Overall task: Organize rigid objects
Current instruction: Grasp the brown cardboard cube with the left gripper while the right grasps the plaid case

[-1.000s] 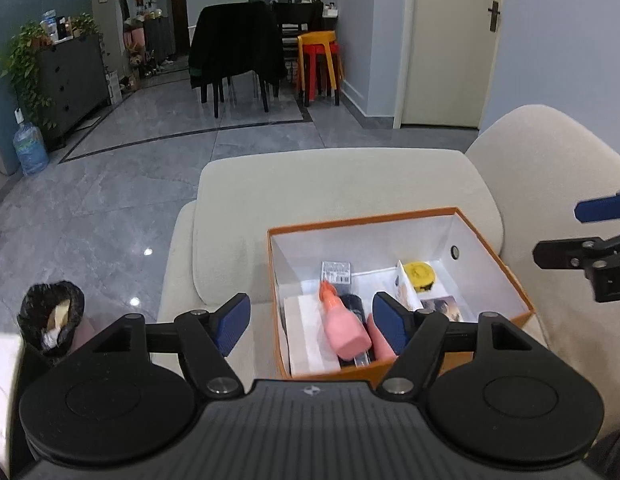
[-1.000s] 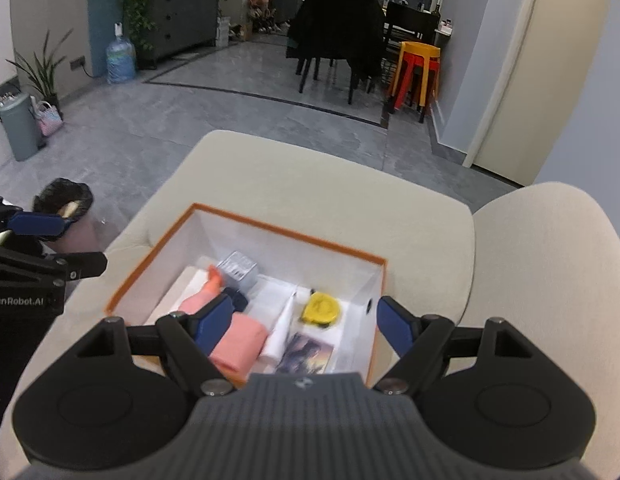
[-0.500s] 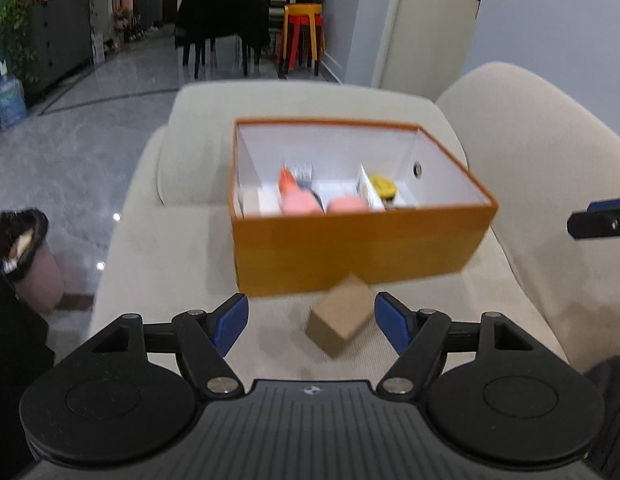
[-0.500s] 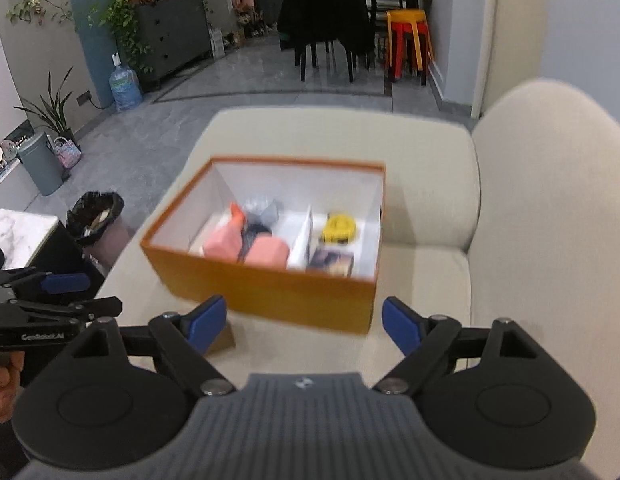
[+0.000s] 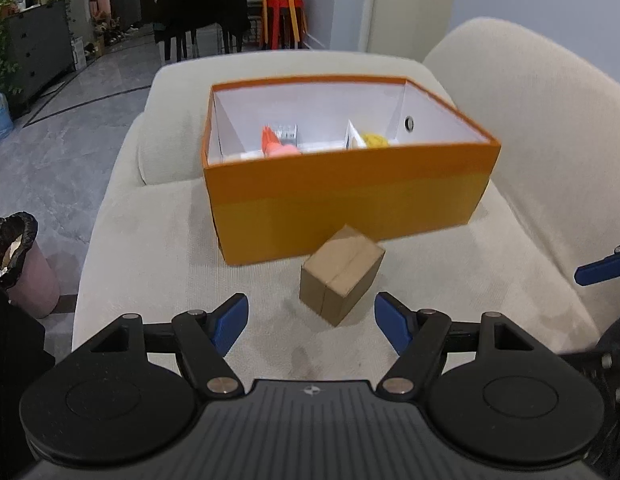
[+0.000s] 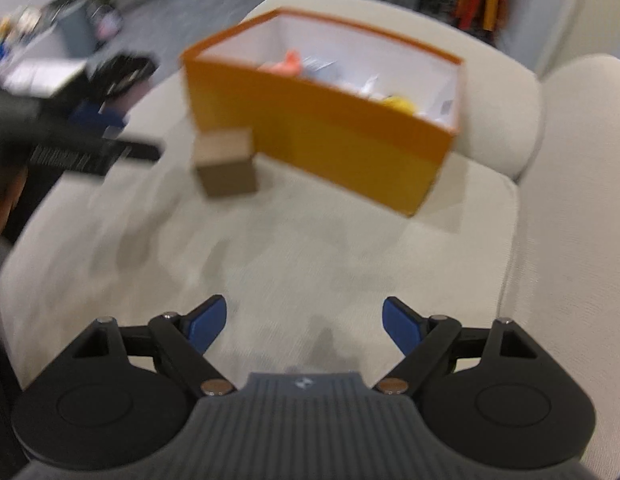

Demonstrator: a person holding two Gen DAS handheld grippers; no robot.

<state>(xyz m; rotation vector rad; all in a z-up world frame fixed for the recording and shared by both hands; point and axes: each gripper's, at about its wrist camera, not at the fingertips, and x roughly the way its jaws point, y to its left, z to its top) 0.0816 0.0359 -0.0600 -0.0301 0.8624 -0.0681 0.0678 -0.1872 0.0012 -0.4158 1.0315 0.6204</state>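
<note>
My left gripper [image 5: 311, 323] tilts downward, jaws wide apart with nothing between them. My right gripper [image 6: 304, 325] tilts down more steeply, jaws just opened wider, likewise empty.

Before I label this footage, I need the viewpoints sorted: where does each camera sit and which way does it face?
Left wrist: on the left gripper, angled down at the cardboard box before the orange box on the sofa; own open fingers show, plus the right gripper's blue tip at the right edge.
Right wrist: on the right gripper, angled down at bare cushion; own open fingers show, the left gripper blurred at left.
Shared: both boxes, the sofa.
</note>
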